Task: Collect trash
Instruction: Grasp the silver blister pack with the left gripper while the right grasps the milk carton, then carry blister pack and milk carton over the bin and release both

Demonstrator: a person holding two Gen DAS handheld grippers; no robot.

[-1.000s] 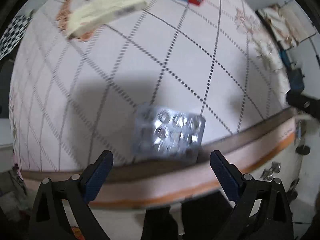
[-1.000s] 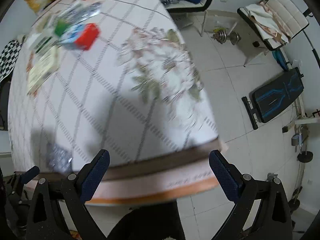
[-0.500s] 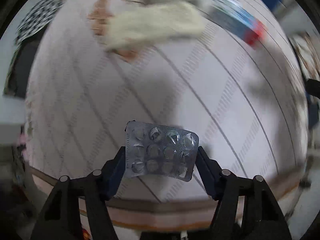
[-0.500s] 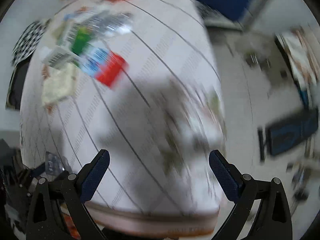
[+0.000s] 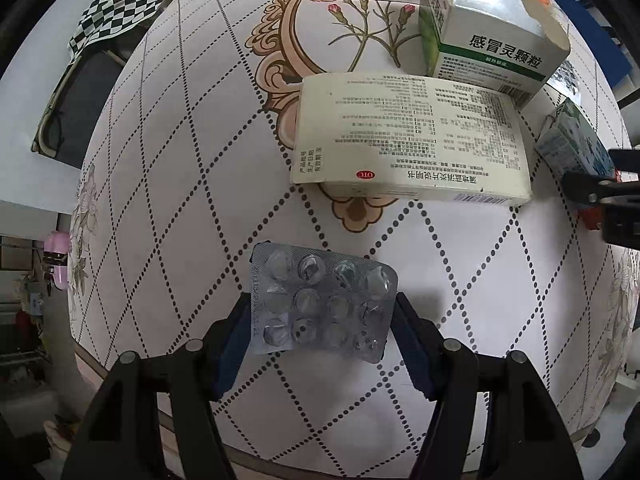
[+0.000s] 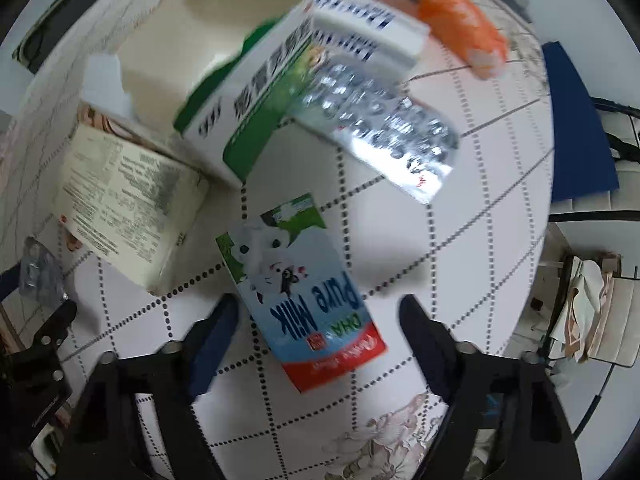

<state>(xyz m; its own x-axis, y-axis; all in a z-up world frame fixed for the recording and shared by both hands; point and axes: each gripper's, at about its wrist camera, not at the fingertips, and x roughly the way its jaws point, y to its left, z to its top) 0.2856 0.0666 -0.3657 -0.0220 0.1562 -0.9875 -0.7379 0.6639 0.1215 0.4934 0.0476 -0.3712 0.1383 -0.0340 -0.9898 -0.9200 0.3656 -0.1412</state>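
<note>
Left claw (image 5: 322, 316) clamped on pill sheet (image 5: 320, 306), near bench (image 5: 168, 184) edge. Right claw (image 6: 316, 322) apart, just been closing around milk carton (image 6: 300, 292); centre carton first, pads not touching.

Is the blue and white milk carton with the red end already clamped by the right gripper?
No, the blue and white milk carton lies flat on the tablecloth, and the right gripper has visible gaps beside it.

Our left hand-held gripper (image 5: 322, 320) points down, fingers clamped on something flat. Our right hand-held gripper (image 6: 318, 320) has just been closing; it seems still apart.
</note>
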